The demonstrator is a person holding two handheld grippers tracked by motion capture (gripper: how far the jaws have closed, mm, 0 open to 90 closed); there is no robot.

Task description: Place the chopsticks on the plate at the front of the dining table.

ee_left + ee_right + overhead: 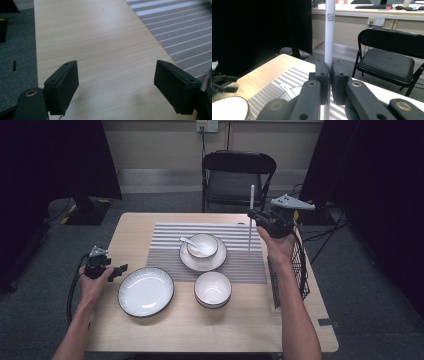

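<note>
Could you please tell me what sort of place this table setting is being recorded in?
Probably an office or lab room used for recording, not a dining room: a folding chair behind the table, a wall socket, and a desk with a keyboard behind.

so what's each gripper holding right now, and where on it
The right gripper clamps a white chopstick upright, gripped around its middle. The left gripper holds nothing; its jaws stand open over the bare wooden table.
</note>
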